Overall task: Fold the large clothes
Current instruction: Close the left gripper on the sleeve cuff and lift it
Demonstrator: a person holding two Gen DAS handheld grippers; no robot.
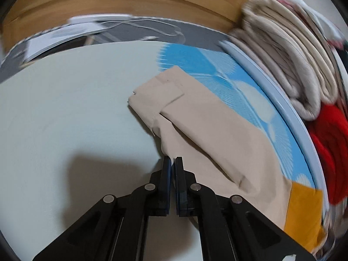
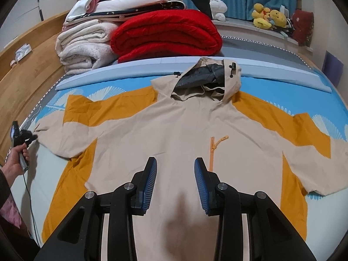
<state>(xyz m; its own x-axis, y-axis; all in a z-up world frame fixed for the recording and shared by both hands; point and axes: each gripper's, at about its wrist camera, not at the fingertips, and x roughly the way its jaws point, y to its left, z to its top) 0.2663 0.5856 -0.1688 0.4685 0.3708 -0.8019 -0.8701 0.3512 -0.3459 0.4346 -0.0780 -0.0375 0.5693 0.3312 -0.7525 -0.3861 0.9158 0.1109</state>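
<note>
Jacket (image 2: 174,134) flat on bed, hood away. Left gripper (image 1: 173,159) clamped on left sleeve (image 1: 195,119) edge; sleeve runs outward. Right gripper (image 2: 175,167), jaws apart, over jacket's chest.

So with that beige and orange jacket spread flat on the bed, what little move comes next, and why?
Probably lifting the sleeve and carrying it in over the jacket body. The left gripper has its jaws shut on the sleeve's edge near the cuff, while the right gripper hovers open above the chest, holding nothing.
</note>
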